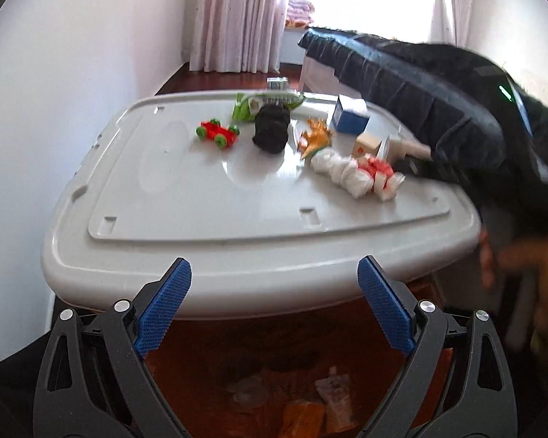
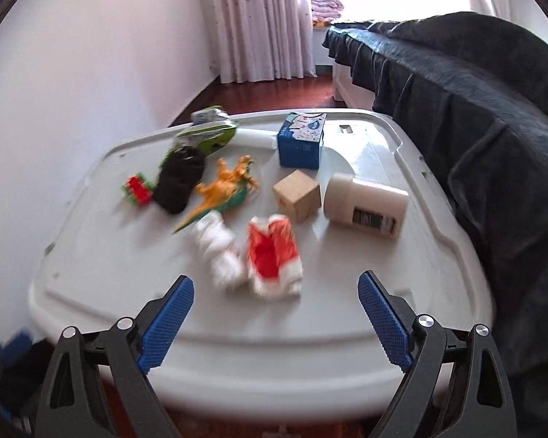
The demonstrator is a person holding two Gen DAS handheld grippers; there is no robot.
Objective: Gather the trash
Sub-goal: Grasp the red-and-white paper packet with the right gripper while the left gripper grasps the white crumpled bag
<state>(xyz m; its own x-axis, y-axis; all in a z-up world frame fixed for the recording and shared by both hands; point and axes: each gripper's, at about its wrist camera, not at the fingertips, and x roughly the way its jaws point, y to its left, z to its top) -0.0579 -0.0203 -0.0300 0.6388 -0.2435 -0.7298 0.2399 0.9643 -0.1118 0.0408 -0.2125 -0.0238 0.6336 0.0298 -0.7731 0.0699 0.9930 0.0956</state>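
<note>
On a grey plastic lid (image 2: pixel 128 314) lie a crumpled white wrapper (image 2: pixel 219 252), a torn red-and-white wrapper (image 2: pixel 272 253), a green snack bag (image 2: pixel 210 137), a black crumpled lump (image 2: pixel 179 180), a small brown box (image 2: pixel 296 195), a white jar on its side (image 2: pixel 365 200) and a blue box (image 2: pixel 301 140). My right gripper (image 2: pixel 276 292) is open and empty, just in front of the two wrappers. My left gripper (image 1: pixel 274 273) is open and empty at the lid's near edge (image 1: pixel 237 255). The wrappers also show in the left wrist view (image 1: pixel 354 171).
A red toy car (image 1: pixel 217 133) and an orange toy dinosaur (image 2: pixel 224 186) lie among the trash. A bed with a dark cover (image 2: pixel 475 109) runs along the right. Below the lid's front edge, orange and pale packets (image 1: pixel 303 408) lie on the wooden floor. A white wall is left.
</note>
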